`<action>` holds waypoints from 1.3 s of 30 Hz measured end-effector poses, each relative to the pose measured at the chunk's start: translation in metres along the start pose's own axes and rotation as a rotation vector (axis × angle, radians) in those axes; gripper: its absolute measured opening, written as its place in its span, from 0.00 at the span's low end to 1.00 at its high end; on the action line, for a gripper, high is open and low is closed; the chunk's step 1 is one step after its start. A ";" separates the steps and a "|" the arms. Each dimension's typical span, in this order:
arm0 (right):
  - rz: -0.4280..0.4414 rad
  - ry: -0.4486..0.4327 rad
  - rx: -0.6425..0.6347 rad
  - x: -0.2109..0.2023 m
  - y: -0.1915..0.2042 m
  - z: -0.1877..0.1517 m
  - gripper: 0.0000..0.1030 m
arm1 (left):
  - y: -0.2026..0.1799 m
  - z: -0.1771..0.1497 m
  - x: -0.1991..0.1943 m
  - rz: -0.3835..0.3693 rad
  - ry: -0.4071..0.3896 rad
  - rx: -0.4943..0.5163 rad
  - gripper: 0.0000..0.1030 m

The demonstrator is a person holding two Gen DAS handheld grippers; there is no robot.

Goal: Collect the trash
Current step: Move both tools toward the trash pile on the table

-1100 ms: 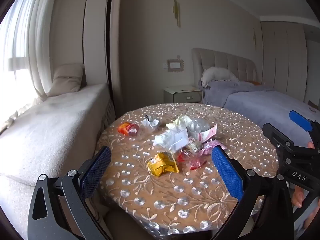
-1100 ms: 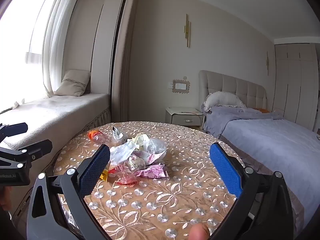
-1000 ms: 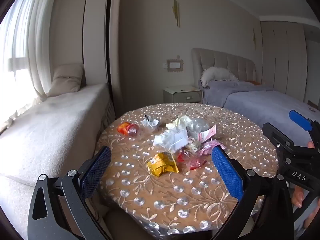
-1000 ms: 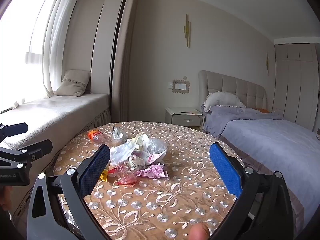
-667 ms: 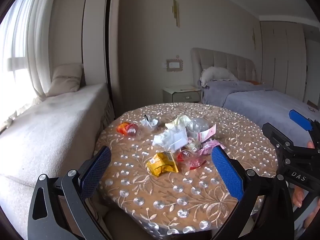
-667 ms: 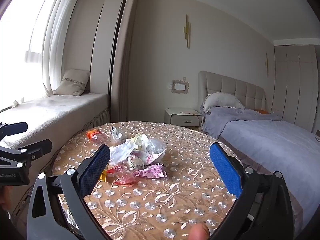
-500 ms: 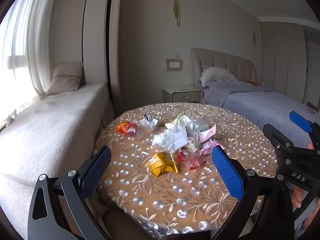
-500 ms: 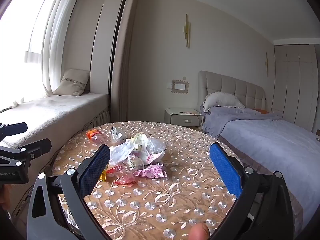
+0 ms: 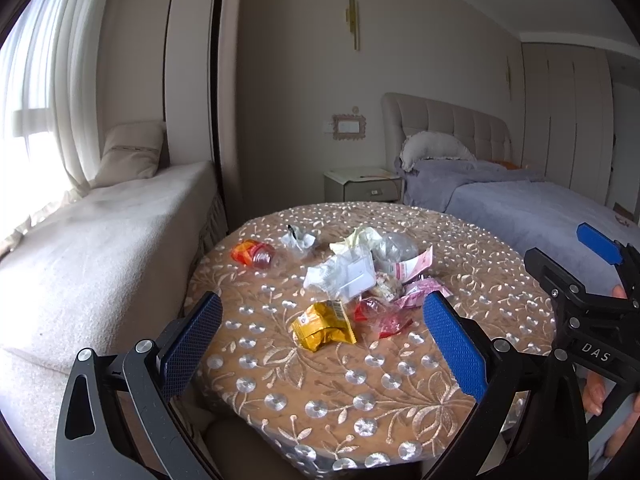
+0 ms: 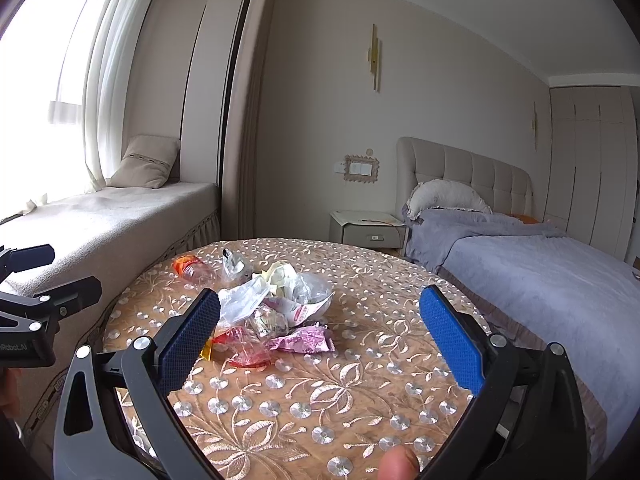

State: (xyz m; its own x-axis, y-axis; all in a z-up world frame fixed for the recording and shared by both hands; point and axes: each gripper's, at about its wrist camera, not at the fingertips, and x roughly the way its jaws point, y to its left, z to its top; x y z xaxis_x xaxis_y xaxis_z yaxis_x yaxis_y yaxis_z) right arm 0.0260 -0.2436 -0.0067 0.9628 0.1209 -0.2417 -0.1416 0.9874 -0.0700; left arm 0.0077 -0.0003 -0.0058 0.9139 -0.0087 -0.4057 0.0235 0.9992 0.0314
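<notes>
While both tools hang over the near edge of the round bench with the tan embroidered cloth (image 9: 400,392), the left tool (image 9: 320,340) has its blue-padded fingers spread wide and empty, and the right tool (image 10: 320,336) is spread the same way, empty. Its body, seen from the left wrist, reads "DAS". Nearest the left tool lies a crumpled yellow foil wrapper (image 9: 324,326); its print is too small to read. Just behind it sit a red clear wrapper (image 9: 378,316) and a pink wrapper (image 10: 304,340), then a heap of clear plastic bags (image 9: 344,276), partly hiding one another. Farthest lies a small orange-labelled bottle (image 9: 254,253).
</notes>
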 end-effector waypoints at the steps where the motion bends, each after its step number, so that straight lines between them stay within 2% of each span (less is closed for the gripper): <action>1: 0.000 0.001 0.000 0.001 0.000 0.000 0.97 | 0.000 0.000 0.001 0.003 0.001 -0.001 0.96; 8: -0.001 0.015 0.000 0.006 -0.001 -0.001 0.97 | 0.002 -0.002 0.009 0.005 0.013 0.002 0.96; 14: 0.009 0.039 -0.001 0.018 -0.002 -0.004 0.97 | 0.001 -0.007 0.024 -0.044 0.020 0.005 0.96; 18: 0.021 0.074 0.003 0.034 -0.004 -0.007 0.97 | -0.001 -0.012 0.043 -0.045 0.051 0.019 0.96; 28: 0.064 0.138 -0.005 0.070 0.002 -0.009 0.97 | 0.011 -0.018 0.082 -0.031 0.128 -0.027 0.96; 39: 0.089 0.194 -0.031 0.104 0.013 -0.012 0.97 | 0.017 -0.022 0.126 -0.073 0.191 -0.038 0.96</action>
State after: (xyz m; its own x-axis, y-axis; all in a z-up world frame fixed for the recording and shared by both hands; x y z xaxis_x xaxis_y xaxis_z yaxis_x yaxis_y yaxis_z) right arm 0.1214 -0.2195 -0.0444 0.8843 0.1828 -0.4297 -0.2341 0.9697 -0.0693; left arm 0.1141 0.0160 -0.0763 0.8166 -0.0775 -0.5720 0.0683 0.9970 -0.0375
